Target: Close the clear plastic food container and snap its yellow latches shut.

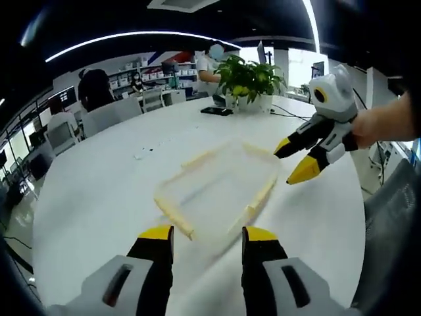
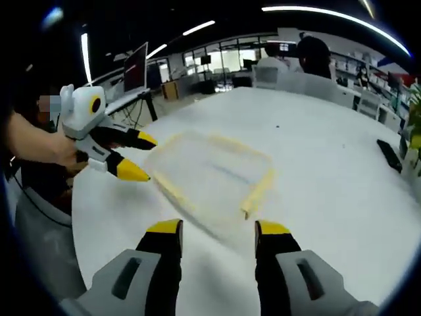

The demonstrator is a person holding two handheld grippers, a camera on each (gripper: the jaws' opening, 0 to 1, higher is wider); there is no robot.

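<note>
In the left gripper view, the left gripper [image 1: 206,236] hovers with jaws spread and empty, just short of the clear plastic food container [image 1: 220,187] lying flat mid-table, its yellow latches [image 1: 174,214] along the edges. The right gripper [image 1: 296,160], jaws parted, hangs at the container's far corner. Beyond on the white round table [image 1: 99,191] lie a black phone [image 1: 216,110] and a potted plant [image 1: 250,80]; seated people lie farther back.

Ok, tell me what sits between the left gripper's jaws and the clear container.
Nothing: in the left gripper view, only a short strip of bare white table separates the left gripper from the clear plastic container, which lies just ahead of its open jaws.
</note>
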